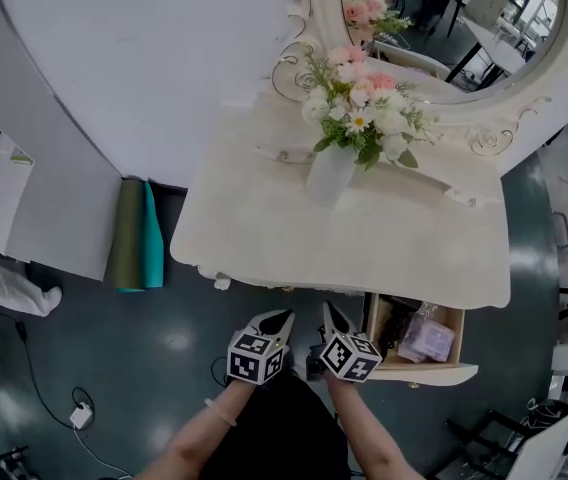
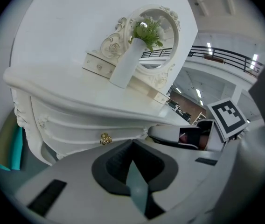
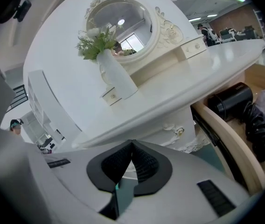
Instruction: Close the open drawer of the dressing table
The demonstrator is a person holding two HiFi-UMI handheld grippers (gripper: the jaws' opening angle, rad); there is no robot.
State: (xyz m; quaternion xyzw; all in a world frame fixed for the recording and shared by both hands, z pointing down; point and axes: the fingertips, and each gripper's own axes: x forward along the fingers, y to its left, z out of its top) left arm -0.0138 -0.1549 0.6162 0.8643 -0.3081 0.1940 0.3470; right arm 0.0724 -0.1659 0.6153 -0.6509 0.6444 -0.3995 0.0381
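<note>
A: Head view?
B: Drawer open under the tabletop's right front. Left gripper and right gripper sit side by side just left of it.
A: Left gripper view?
B: Jaws clenched, nothing between, facing a gold knob.
A: Right gripper view?
B: Clenched and empty too. Drawer at right, black thing inside.
</note>
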